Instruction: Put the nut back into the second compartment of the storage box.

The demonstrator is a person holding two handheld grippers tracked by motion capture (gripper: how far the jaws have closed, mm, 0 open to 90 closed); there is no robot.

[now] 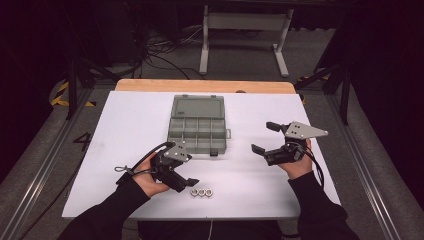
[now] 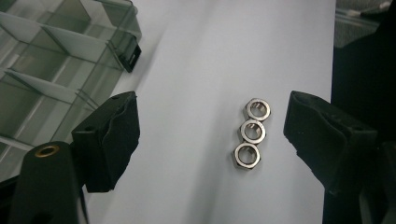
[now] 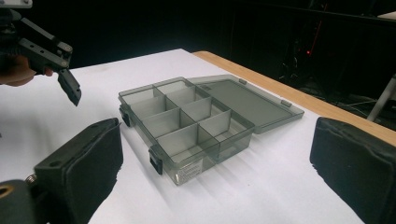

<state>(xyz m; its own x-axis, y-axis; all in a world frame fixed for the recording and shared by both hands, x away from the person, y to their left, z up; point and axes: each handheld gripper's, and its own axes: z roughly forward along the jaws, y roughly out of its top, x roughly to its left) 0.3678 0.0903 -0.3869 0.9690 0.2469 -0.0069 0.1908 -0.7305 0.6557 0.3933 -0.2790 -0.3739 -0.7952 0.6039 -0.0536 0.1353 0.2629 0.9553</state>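
Observation:
Three metal hex nuts (image 1: 202, 192) lie touching in a short row near the table's front edge. My left gripper (image 1: 186, 181) hovers just left of them; in the left gripper view the nuts (image 2: 252, 133) sit between its open jaws (image 2: 210, 135), nearer the right one, and neither pad touches them. A grey clear organiser box (image 1: 196, 107) lies open at the table's middle, its compartments (image 3: 187, 121) bare. My right gripper (image 1: 265, 137) is held right of the box, open, pointing at it with nothing between its pads (image 3: 219, 163).
The white sheet (image 1: 280, 185) covers the table, with a wooden edge (image 1: 205, 86) at the back. The box's corner and black latch (image 2: 133, 53) lie left of the nuts. The left gripper (image 3: 70, 91) hangs beyond the box in the right gripper view. Dark stands and cables surround the table.

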